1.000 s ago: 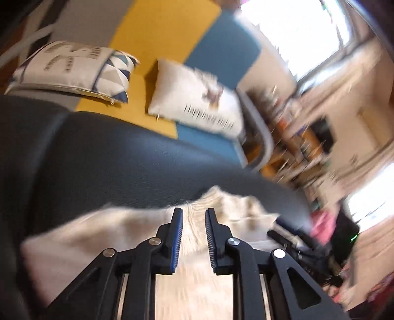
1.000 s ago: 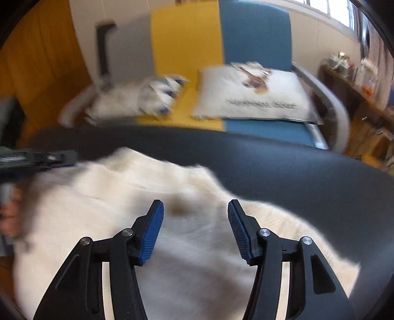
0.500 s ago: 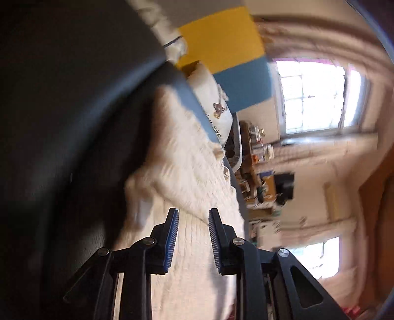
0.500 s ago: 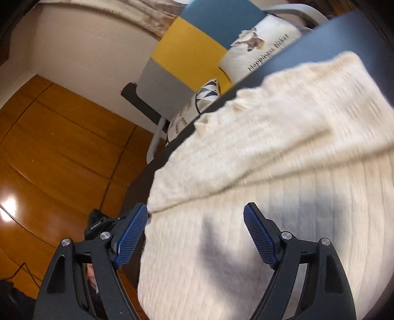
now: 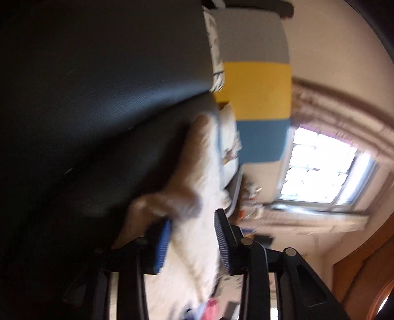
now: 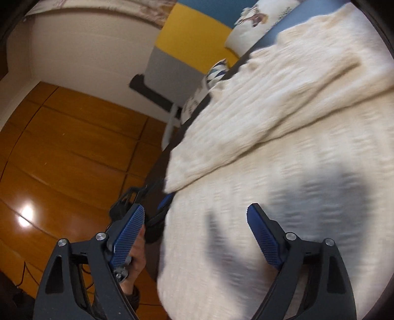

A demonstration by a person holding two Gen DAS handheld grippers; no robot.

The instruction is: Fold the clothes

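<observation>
Cream sweater (image 6: 283, 152) here, a chunky ribbed knit, soft and matt, fuzzy at the edges. Under it the dark table top (image 5: 98, 98) shows a fine pebbled grain, probably leatherette, though blur makes that hard to call. Floor (image 6: 61, 152) is varnished wood, glossy enough to throw back a bright glare. Right gripper (image 6: 194, 236): matt black plastic arms, ribbed blue pads, small shiny metal screws. Sofa back (image 5: 258, 91) looks like flat woven cloth, printed cotton-like cushion (image 6: 258, 22) beside it.

Both my views motion-blurred, fisheye-warped at edges. Window (image 5: 322, 169) blown out right of frame; glare on wood floor (image 6: 27, 214) lower left.
</observation>
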